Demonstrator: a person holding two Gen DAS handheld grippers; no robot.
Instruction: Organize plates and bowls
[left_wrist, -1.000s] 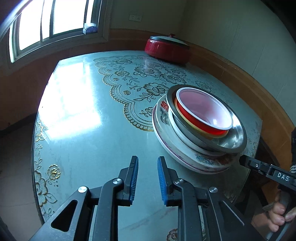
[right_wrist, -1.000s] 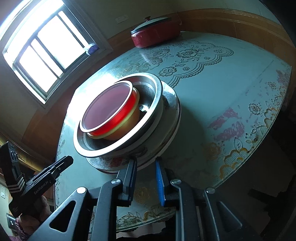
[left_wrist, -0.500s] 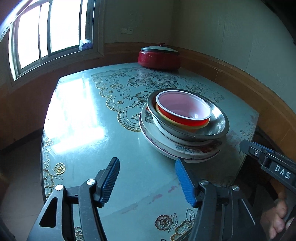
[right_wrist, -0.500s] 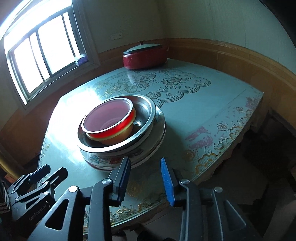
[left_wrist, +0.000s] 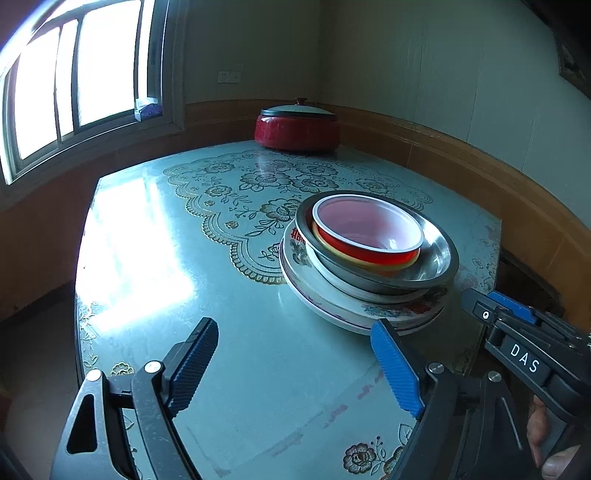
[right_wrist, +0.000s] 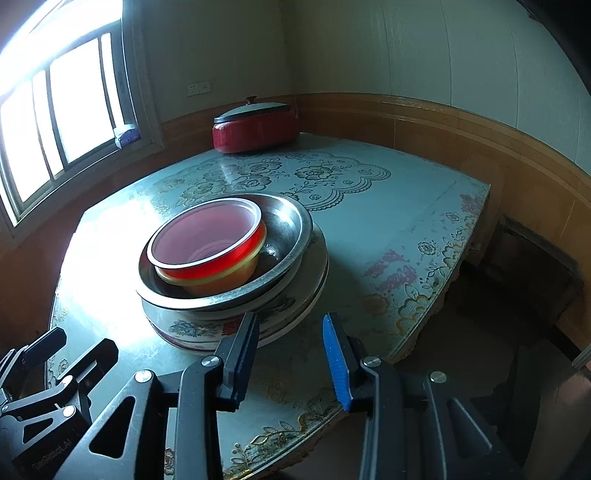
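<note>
Hovering low over the near edge of the table (left_wrist: 155, 258), the left gripper (left_wrist: 291, 363) is spreading its jaws wide with nothing between them. The right gripper (right_wrist: 290, 354) is standing beside it, jaws moderately parted and also empty, its dark finger (right_wrist: 240, 350) sitting just in front of the stack (right_wrist: 236, 273).

That stack is sitting near the table's front edge: a red bowl (left_wrist: 369, 232) is nesting in a yellow bowl (right_wrist: 221, 277), both are resting off-centre in a steel basin (left_wrist: 432, 258), and the basin is lying on flowered plates (left_wrist: 332, 299). How many plates are lying under the basin is hard to tell; probably two or three.

Everything is gathered in one pile, so the scene is fitting either a finished stacking, with both tools clear of it, or a pile waiting to be sorted out. Neither tool is gripping or touching a dish.

Room is being left mostly behind and to the left of the pile, where the tabletop is lying bare up to a red pot (left_wrist: 297, 127) at the far corner. The near and right edges are running close to the plates, so any slide that way is risking a drop.
</note>
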